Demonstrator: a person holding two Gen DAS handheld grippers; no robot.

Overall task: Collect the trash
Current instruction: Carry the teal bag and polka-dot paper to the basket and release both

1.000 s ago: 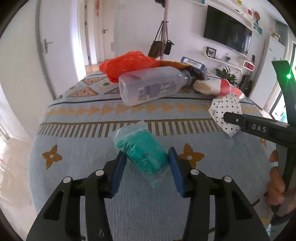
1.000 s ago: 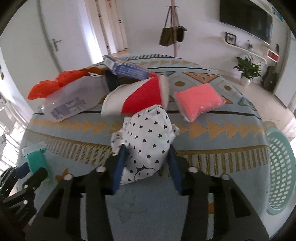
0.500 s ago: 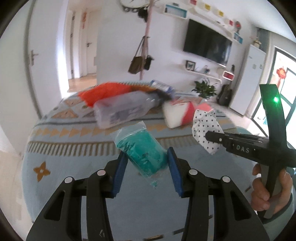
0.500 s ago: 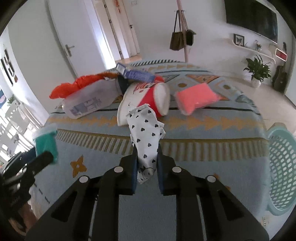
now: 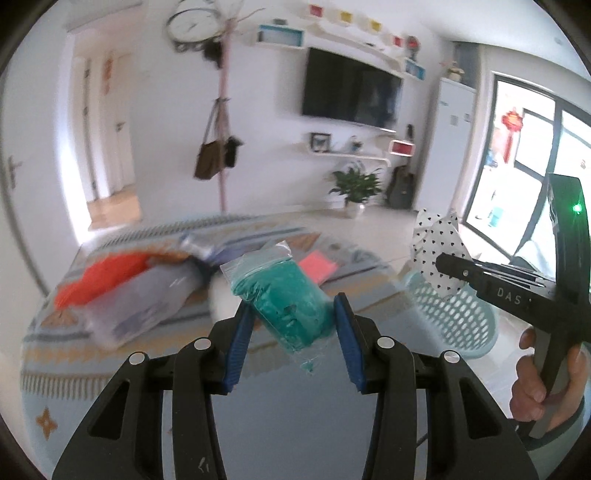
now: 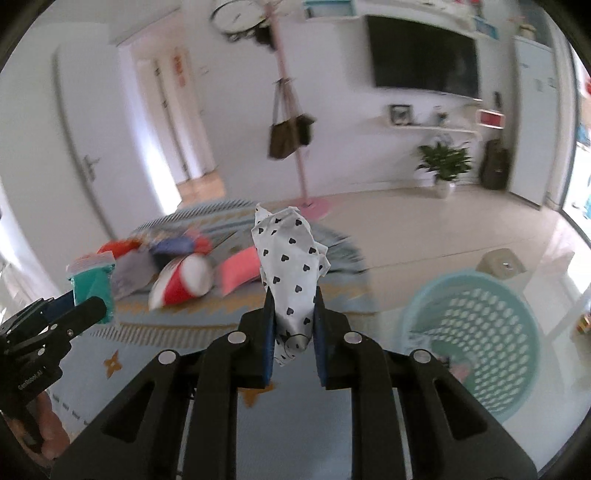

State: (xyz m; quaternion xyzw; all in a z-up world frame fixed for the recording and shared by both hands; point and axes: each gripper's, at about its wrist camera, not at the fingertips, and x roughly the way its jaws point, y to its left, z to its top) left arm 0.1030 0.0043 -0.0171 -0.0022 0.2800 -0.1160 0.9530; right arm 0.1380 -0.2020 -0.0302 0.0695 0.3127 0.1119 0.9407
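1. Nearest: left gripper [image 5: 293, 325] clamped on a teal bag [image 5: 286, 295] of green stuff, raised above the rug [image 5: 110, 387] with its clear tail hanging below the blue pads.
2. Right gripper [image 6: 293, 325] pinched tight on a white heart-print wrapper [image 6: 290, 266], crumpled top poking up past the fingertips (also raised off the rug).
3. Two grippers, two pieces of trash lifted, one in each.
4. Down to the right: one pale-green mesh basket [image 6: 476, 343] on the floor, rim just beyond the rug's edge [image 6: 369, 306]; open air between the wrapper and the basket mouth; something small and pinkish inside, too blurred to name.
5. Bare blue rug in front of both grippers.
6. Farther back on the rug, a blurred heap: one red-and-white cup [image 6: 184, 280] on its side, one pink packet [image 6: 240, 273], one clear plastic bottle [image 5: 144, 299], one orange-red bag [image 5: 99, 280], one dark-blue item [image 6: 173, 245] (kind not readable).
7. Beyond the rug's far edge, tiled floor [image 6: 424, 221], open to the wall.
8. Farthest: one coat stand [image 6: 291, 110] with bags, one potted plant [image 6: 443, 166], one wall television [image 6: 421, 59], one clock [image 6: 236, 14].
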